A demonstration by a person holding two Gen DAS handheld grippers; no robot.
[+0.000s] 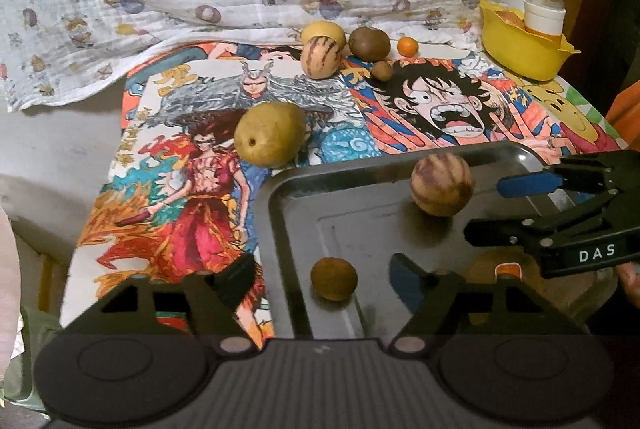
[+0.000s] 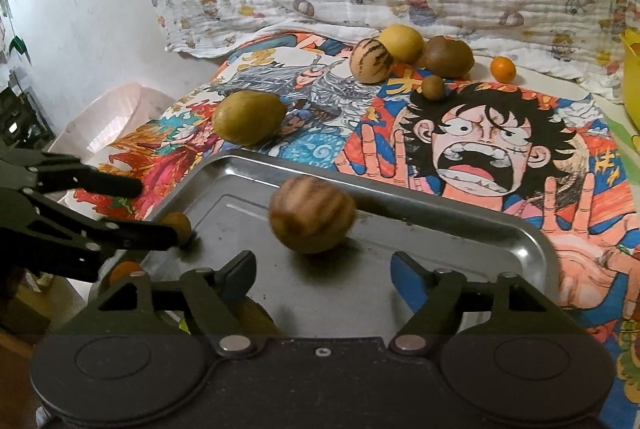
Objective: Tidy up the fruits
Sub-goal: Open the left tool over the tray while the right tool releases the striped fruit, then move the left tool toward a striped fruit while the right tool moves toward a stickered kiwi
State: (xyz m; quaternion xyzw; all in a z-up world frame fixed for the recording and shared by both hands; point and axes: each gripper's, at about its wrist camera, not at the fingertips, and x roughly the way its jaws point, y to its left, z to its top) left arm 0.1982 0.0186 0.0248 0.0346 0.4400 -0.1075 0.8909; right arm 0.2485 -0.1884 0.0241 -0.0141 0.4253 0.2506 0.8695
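Note:
A metal tray (image 1: 280, 189) lies on the cartoon-print cloth. On it a small brown fruit (image 1: 334, 278) rests between the spread fingers of my left gripper (image 1: 322, 279), which is open and not touching it. A striped round fruit (image 2: 312, 215) sits blurred on the tray (image 2: 440, 225) just beyond my right gripper (image 2: 322, 277), also open and clear of it. In the left wrist view the right gripper (image 1: 484, 208) reaches in from the right beside the striped fruit (image 1: 442, 184).
A green-yellow fruit (image 1: 270, 133) lies on the cloth left of the tray. At the back sit a second striped fruit (image 1: 322, 55), a yellow fruit (image 1: 324, 31), a brown kiwi (image 1: 369, 43), a small brown fruit (image 1: 382, 70) and a small orange (image 1: 407, 46). A yellow bowl (image 1: 524, 49) stands back right.

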